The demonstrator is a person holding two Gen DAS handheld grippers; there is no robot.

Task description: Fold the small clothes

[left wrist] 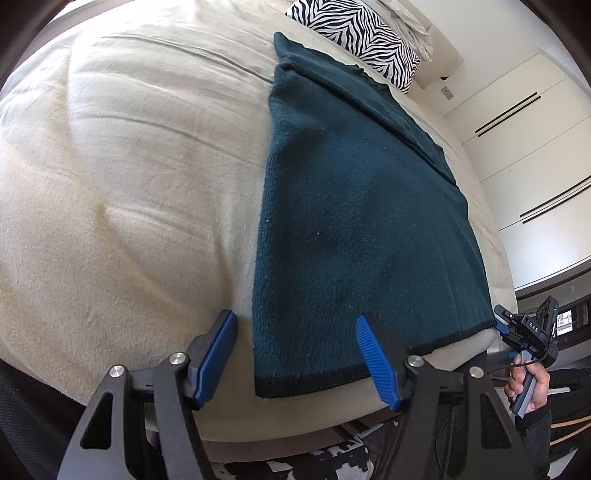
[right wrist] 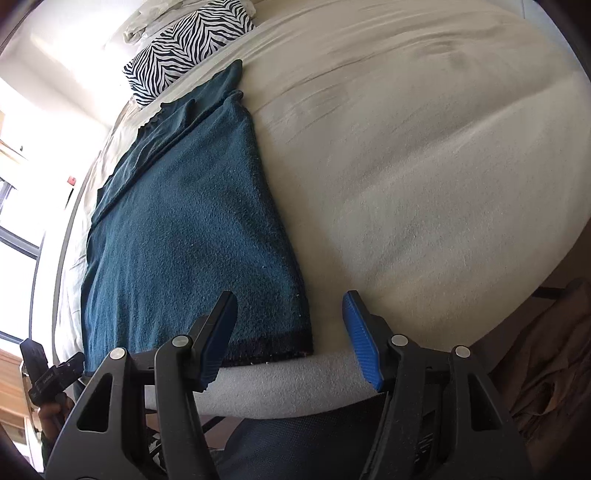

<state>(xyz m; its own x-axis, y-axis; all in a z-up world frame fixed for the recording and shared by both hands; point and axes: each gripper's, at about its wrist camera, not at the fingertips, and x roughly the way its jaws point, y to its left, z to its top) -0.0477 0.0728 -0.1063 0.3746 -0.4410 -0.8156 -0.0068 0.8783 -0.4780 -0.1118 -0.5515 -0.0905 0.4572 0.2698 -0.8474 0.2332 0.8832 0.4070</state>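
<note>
A dark teal knit garment [left wrist: 354, 206] with a black hem lies flat and lengthwise on the cream bed cover; it also shows in the right wrist view [right wrist: 188, 243]. A folded-in part lies along its far side. My left gripper [left wrist: 295, 332] is open and empty, its fingers straddling the garment's near left hem corner. My right gripper [right wrist: 290, 314] is open and empty, its fingers straddling the near right hem corner. The right gripper also shows in the left wrist view [left wrist: 524, 332], held in a hand at the bed's edge. The left gripper shows in the right wrist view [right wrist: 48, 373].
A zebra-striped pillow [left wrist: 354, 33] lies beyond the garment's far end, also in the right wrist view [right wrist: 184, 48]. The cream bed cover [left wrist: 129, 184] spreads wide beside the garment. White wardrobe doors [left wrist: 524, 147] stand past the bed. A brown cloth [right wrist: 546, 365] lies below the bed edge.
</note>
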